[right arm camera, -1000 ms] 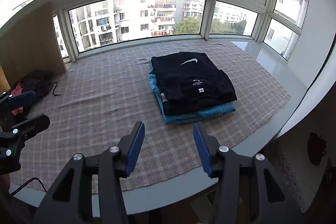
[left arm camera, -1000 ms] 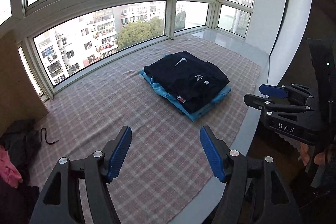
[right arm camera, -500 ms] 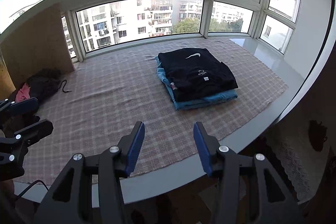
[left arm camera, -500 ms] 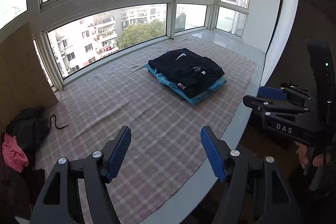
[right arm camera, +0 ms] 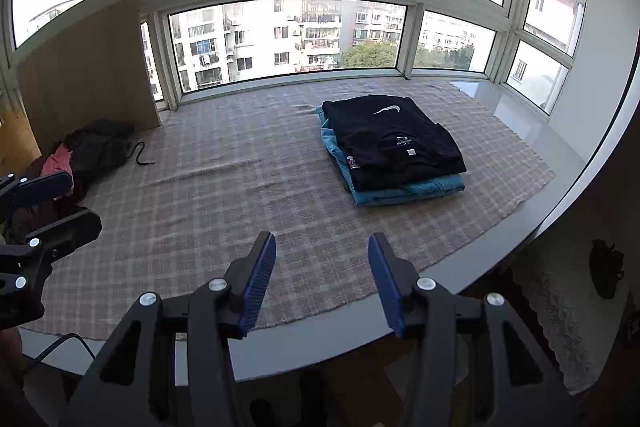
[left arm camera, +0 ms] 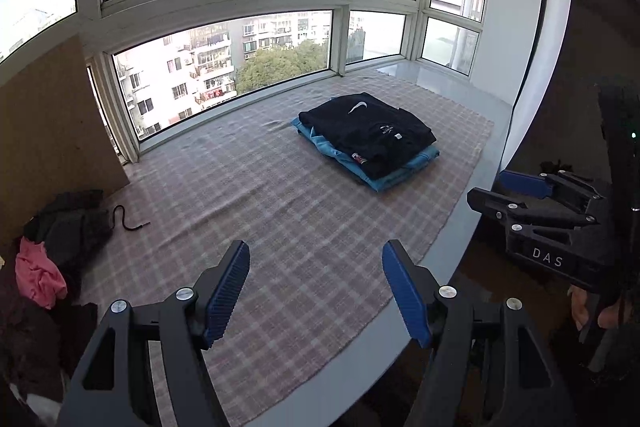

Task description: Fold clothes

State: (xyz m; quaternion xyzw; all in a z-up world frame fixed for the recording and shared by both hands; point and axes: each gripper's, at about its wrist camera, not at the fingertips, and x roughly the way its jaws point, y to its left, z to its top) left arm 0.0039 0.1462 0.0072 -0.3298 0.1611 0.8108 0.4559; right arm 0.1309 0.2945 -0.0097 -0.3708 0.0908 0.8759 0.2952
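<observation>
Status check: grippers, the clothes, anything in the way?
Left gripper open, empty. Right gripper open, empty. Folded stack on the checked cloth, black shirt on top. Unfolded pile at far left; nothing in the way.

1. The left tongs (left arm camera: 316, 287) point forward and downward, their blue-padded fingers (left arm camera: 228, 291) standing well apart with nothing between them.
2. The right tongs (right arm camera: 322, 279) tilt downward likewise, jaws parted and empty, the gap narrower than the left's.
3. Each pair shows at the edge of the other's view.
</observation>
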